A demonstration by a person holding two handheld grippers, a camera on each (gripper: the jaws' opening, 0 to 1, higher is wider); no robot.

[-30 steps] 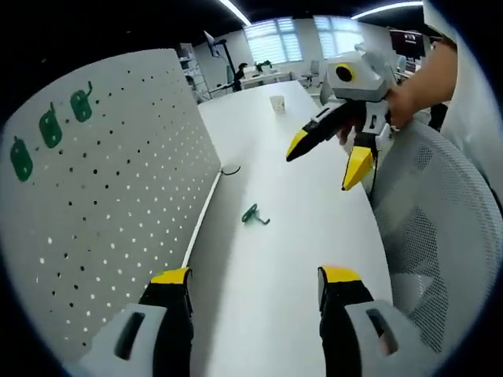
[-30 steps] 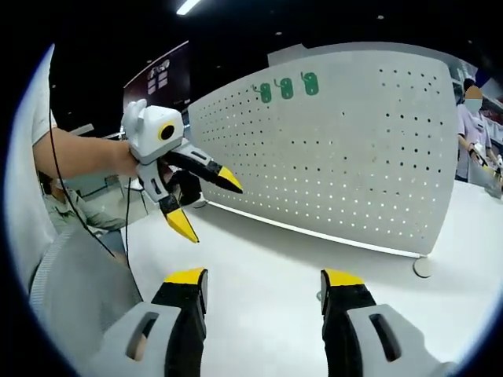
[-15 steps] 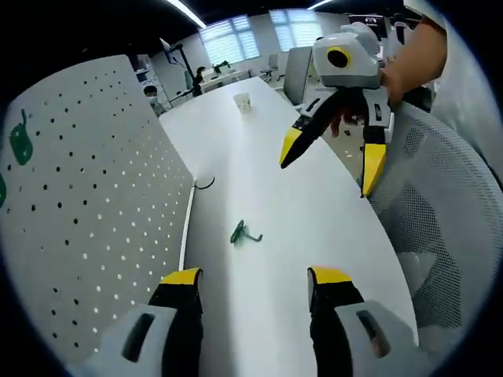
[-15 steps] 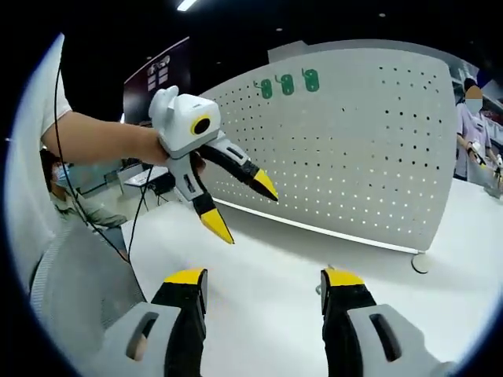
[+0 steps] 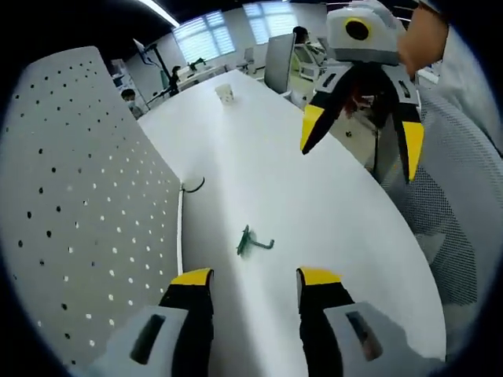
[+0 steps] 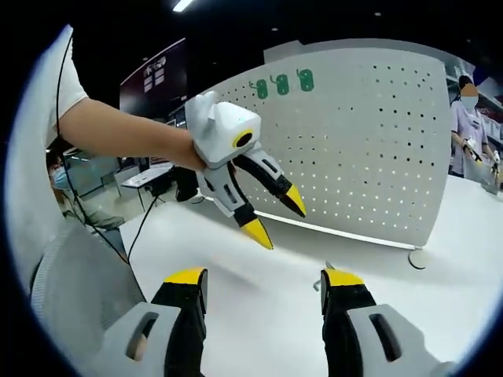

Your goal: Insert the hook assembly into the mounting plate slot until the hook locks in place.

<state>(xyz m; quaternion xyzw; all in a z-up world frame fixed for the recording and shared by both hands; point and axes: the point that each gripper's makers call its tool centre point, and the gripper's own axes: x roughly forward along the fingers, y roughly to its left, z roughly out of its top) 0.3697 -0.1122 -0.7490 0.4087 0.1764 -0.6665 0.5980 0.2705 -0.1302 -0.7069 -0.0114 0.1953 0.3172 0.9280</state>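
the left gripper [image 5: 251,287] has its jaws spread wide and holds nothing; it hangs over the white table [image 5: 314,196]. the green hook [image 5: 250,242] lies loose on the table just ahead of these jaws, near the foot of the pegboard [image 5: 71,204]. the right gripper [image 6: 263,283] is also spread apart and empty, touching nothing. three green hooks [image 6: 282,81] sit on the board's top.

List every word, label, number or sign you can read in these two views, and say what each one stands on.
None can be read.
Dark sign on the far wall in the right gripper view: pale blocks of print, too small and blurred to read.
Pegboard, green hooks, loose green hook, paper cup, left gripper, right gripper: no lettering visible.
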